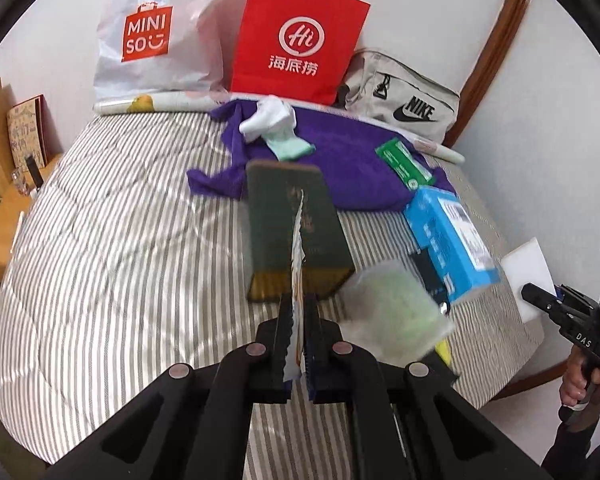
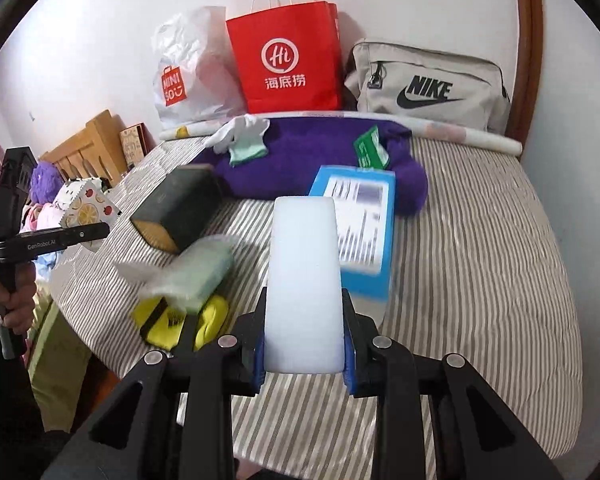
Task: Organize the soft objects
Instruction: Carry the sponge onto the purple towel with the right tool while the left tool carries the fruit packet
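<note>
Along the far wall, behind a bed with a grey-and-white striped quilt (image 2: 480, 240), stand from left to right a white plastic Miniso bag (image 1: 156, 36), a red paper Haidilao carrier bag (image 1: 300, 40) and a beige Nike pouch (image 2: 428, 84).

On the left side of the bed, the left tool (image 1: 297, 320) is clamped shut on a thin, flat sachet with a zigzag edge and a printed fruit pattern (image 2: 86, 208), held clear above the quilt. Beyond it lies a dark green book with yellowed page edges (image 1: 296, 232), and just right of that a blurred pale green soft pad in clear wrap (image 1: 392, 316), resting over a yellow-and-black item (image 2: 172, 320).

Farther back, a purple plush towel (image 1: 340, 152) spreads across the quilt, with a white-and-mint sock (image 1: 276, 128) on its left part and a small green packet (image 1: 404, 164) on its right. A blue cardboard box (image 1: 452, 240) lies in front of the towel.

On the right, the right tool (image 2: 304, 332) grips a white rectangular foam sponge (image 2: 304, 280), its jaws narrowly parted around the block, lifted above the bed.
</note>
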A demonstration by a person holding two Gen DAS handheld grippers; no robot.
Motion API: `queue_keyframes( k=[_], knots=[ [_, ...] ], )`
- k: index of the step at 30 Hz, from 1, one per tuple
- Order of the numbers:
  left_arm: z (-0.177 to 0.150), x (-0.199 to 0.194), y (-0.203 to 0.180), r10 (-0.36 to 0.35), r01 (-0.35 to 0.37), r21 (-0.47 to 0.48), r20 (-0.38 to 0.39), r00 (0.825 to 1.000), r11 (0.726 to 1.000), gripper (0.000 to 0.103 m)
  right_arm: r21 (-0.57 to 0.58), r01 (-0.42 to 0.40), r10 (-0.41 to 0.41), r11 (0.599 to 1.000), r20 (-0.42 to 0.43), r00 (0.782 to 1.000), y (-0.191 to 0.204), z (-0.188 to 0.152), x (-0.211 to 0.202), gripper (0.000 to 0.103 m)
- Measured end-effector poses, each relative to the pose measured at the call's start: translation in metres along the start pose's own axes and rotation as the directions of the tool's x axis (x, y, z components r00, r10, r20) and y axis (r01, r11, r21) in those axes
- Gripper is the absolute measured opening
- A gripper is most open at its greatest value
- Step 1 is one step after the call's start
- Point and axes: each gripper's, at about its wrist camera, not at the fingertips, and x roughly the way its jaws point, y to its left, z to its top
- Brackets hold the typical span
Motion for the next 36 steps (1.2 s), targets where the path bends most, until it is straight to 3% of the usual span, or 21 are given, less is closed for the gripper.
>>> queue_keyframes(
  k=[14,21,29,31,36],
  knots=[
    [0.091,0.038,-0.004,0.022,-0.022,-0.005,-0.031,0.999,1.0,0.005,-0.018,0.015,-0.015,1.0,0.01,1.0,-0.023,0.107,0.052,0.029],
    [0.123,0.073,0.001,-0.001,0.0,-0.027,-0.068,0.998,1.0,0.005,-0.034,0.002,-0.002,0.999,-0.01,1.0,-0.033,0.149,0.096,0.029],
    [0.149,0.13,0.001,-0.026,0.022,-0.022,-0.159,0.987,1.0,0.005,-0.034,-0.007,0.004,0.999,-0.084,0.996,-0.041,0.17,0.15,0.029],
    [0.152,0.14,0.004,-0.058,0.051,-0.045,-0.169,0.984,0.998,0.005,-0.044,-0.004,-0.001,0.999,-0.102,0.995,-0.042,0.172,0.159,0.029],
    [0.156,0.158,0.005,-0.064,0.056,-0.044,-0.195,0.979,0.997,0.005,-0.048,0.025,-0.032,0.999,-0.15,0.988,-0.047,0.175,0.184,0.029]
  ],
)
